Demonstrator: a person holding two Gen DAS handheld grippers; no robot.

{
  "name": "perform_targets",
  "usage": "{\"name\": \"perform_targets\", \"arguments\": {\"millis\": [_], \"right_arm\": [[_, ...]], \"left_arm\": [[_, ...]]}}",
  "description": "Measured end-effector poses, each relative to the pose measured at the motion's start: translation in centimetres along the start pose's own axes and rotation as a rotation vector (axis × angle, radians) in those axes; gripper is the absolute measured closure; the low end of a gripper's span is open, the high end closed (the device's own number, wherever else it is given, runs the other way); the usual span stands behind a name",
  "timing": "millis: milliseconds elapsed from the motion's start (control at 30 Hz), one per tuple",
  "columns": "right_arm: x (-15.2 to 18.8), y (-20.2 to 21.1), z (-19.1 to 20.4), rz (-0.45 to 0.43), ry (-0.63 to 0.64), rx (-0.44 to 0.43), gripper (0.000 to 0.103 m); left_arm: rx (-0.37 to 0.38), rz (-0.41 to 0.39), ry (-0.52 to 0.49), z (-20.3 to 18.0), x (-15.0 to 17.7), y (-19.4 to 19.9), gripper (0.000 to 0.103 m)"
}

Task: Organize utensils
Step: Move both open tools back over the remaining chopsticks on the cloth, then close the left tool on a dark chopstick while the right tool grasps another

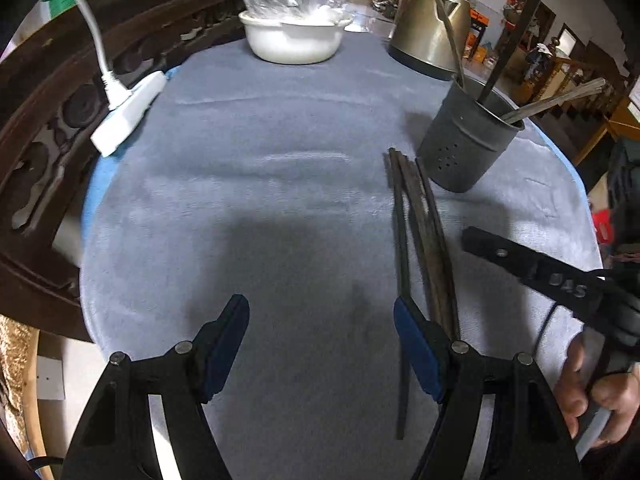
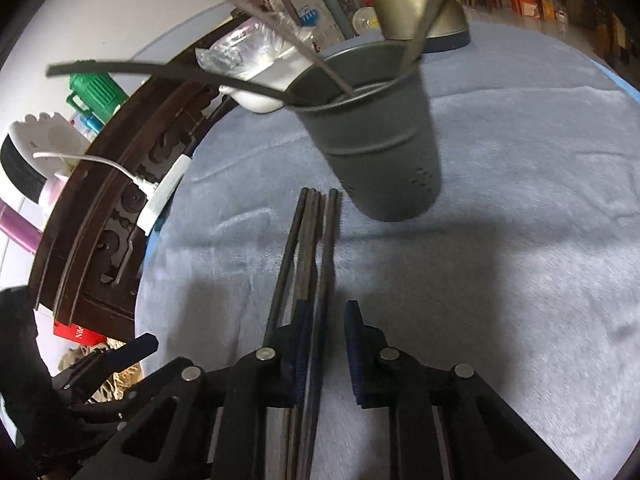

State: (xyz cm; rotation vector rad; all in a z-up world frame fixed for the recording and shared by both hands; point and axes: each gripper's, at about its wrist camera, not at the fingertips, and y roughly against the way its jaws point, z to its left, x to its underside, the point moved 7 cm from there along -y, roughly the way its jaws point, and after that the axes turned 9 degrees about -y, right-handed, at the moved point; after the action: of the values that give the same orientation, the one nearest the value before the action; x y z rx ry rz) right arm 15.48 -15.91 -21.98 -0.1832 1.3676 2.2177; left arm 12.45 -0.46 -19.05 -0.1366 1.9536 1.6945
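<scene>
Closing in on four dark chopsticks [image 2: 310, 248] lying bundled on the grey-clothed desk [image 1: 260, 200] toward its right edge, tips just beside the grey perforated utensil holder [image 2: 384, 136], probably so each can be lifted straight into it. Straddling one chopstick with the right hand-held gripper [image 2: 326, 344], jaws narrow and not visibly pinching it, the other three lying outside the left pad. Holding the left hand-held gripper [image 1: 320, 344] wide and empty just beside the bundle, perhaps to steady it. Counting four loose chopsticks and three already leaning in the holder, near the brass-coloured kettle [image 1: 432, 28].
</scene>
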Motion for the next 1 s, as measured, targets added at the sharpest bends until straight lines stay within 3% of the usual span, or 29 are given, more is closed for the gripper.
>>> {"name": "perform_targets", "arguments": {"millis": [200,367,433,600,800,1000], "right_arm": [[-0.4,-1.8,0.1,0.018,-0.004,0.026,0.089],[-0.4,-2.9,0.5,0.027,0.017,0.036,0.09],[-0.2,-3.2,0.8,0.033,0.032,0.044,0.092],[-0.1,-3.4,1.0,0.038,0.063,0.07,0.093],[0.3,-2.9,0.5,0.051,0.074,0.11,0.094],[0.9,-1.4,-1.4,0.065,0.044,0.134,0.094]], "left_arm": [[0.012,0.014,-0.013,-0.5,-0.5,-0.9,0.028],[0.021,0.021,-0.016,-0.5,-0.8,-1.6,0.034],[0.03,0.027,-0.016,-0.5,-0.7,-1.8,0.044],[0.056,0.029,-0.016,-0.6,-0.8,-1.6,0.052],[0.1,0.019,-0.066,-1.9,-1.7,-1.4,0.052],[0.128,0.068,-0.101,-3.1,-1.9,-3.1,0.052]]}}
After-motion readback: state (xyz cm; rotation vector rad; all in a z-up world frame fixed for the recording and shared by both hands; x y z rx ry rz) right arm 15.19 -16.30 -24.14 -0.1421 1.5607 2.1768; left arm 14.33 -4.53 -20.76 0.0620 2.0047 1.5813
